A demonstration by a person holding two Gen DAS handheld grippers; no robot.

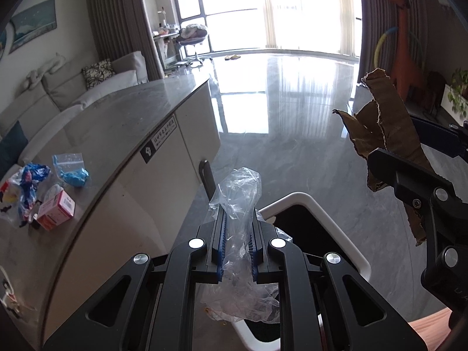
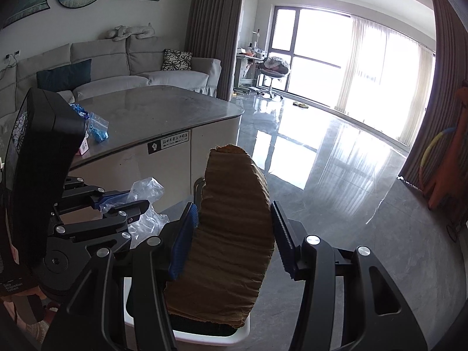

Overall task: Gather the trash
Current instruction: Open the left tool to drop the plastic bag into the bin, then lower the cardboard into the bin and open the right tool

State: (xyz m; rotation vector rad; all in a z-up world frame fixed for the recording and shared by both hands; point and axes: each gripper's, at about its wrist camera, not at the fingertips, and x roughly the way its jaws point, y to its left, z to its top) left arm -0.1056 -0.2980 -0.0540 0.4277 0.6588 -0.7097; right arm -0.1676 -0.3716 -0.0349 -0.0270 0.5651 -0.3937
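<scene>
Both pieces in hand look a moment away from being binned. The left hand-held gripper (image 1: 237,234) is clenched on a crumpled clear plastic bag (image 1: 238,201), held right over the white-rimmed trash bin (image 1: 336,219) that stands on the floor beside the desk (image 1: 122,111). The right hand-held gripper (image 2: 234,234) has a torn piece of brown cardboard (image 2: 231,234) between its fingers; the left pad presses it, while the right one seems just apart, so I'd say it is grasping loosely or beginning to let go above the same bin. Left on the desk are a small blue zip bag (image 1: 70,169), a crumpled blue-and-white wrapper (image 1: 29,187) and a pink carton (image 1: 55,210). So, by my reckoning, the job is partway: two pieces about to drop, several more to fetch.
</scene>
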